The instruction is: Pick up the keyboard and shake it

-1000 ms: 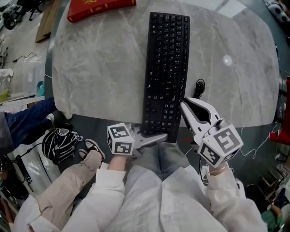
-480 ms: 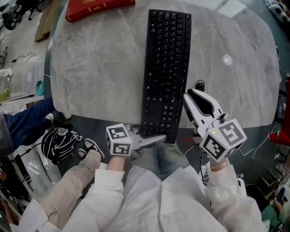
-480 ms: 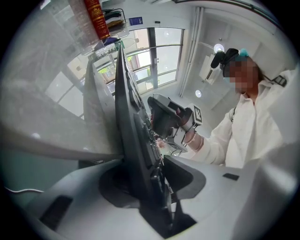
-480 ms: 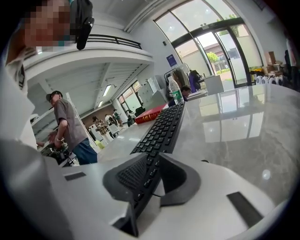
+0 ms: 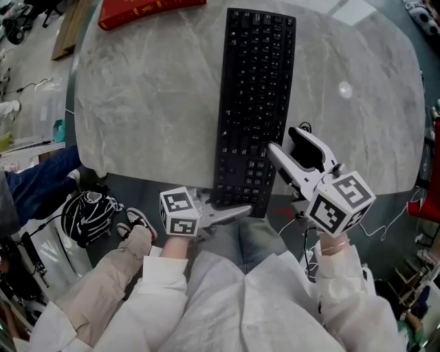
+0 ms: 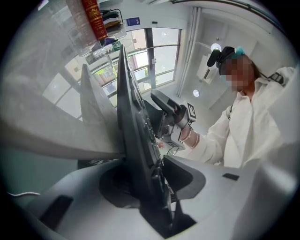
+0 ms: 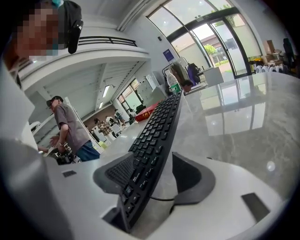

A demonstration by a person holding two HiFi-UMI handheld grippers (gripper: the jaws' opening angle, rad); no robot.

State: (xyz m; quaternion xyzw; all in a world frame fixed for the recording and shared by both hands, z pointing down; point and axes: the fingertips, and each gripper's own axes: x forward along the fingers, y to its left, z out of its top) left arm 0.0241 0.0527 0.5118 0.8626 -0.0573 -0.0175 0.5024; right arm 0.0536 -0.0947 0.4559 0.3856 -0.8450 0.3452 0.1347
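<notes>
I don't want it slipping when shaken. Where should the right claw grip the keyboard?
The keyboard's thin right long edge near the near end, from the right: the right claw, jaws just opened, straddles that edge, and the left claw clamps the overhanging near end.

No wording can be read here. The keyboard on the table has white key legends, all too small to make out. A red box at the table's far edge bears gold lettering, cut off and blurred. A small blue wall sign is illegible.
</notes>
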